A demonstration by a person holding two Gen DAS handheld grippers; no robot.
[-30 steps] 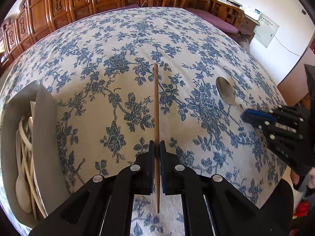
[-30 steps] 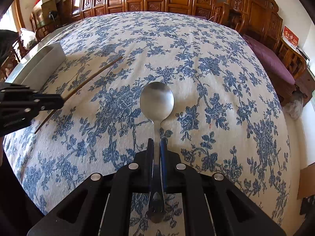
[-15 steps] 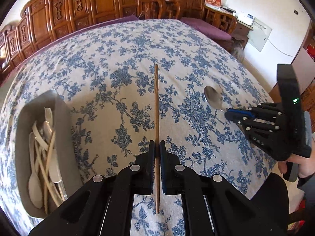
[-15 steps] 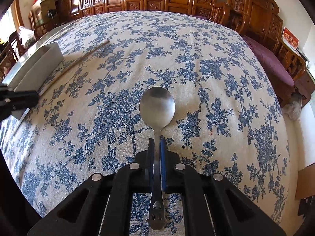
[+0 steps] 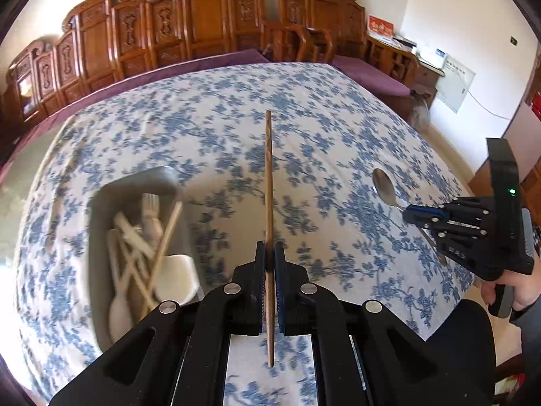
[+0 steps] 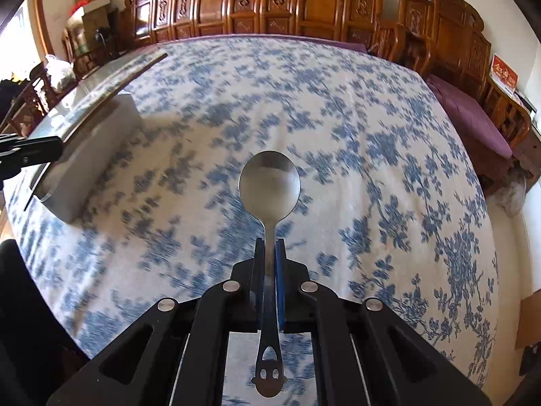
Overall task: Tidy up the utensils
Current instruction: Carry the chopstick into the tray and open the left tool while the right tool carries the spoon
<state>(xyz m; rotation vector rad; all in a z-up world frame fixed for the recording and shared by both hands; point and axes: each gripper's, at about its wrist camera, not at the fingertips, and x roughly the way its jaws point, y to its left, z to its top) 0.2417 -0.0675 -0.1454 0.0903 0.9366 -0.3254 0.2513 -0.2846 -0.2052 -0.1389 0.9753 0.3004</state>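
Note:
My left gripper (image 5: 269, 253) is shut on a brown wooden chopstick (image 5: 268, 182) and holds it in the air above the flowered tablecloth, pointing away. A grey utensil tray (image 5: 101, 203) lies to its lower left, holding several pale wooden forks, spoons and chopsticks. My right gripper (image 6: 269, 250) is shut on the handle of a metal spoon (image 6: 269, 182), bowl forward, lifted above the cloth. In the left wrist view the right gripper (image 5: 410, 211) and the spoon (image 5: 383, 186) show at the right. In the right wrist view the tray (image 6: 91, 142) and the blurred chopstick (image 6: 111, 84) show at the left.
A large table with a white and blue flowered cloth (image 5: 209, 118) fills both views. Carved wooden chairs (image 5: 209, 20) line its far side. A purple cushioned bench (image 6: 473, 118) stands at the right. A hand holds the right gripper's grip (image 5: 520, 291).
Both grippers have risen from the table with their utensils. The left gripper has moved towards the tray, which now shows more fully. The spoon has lifted off the cloth.

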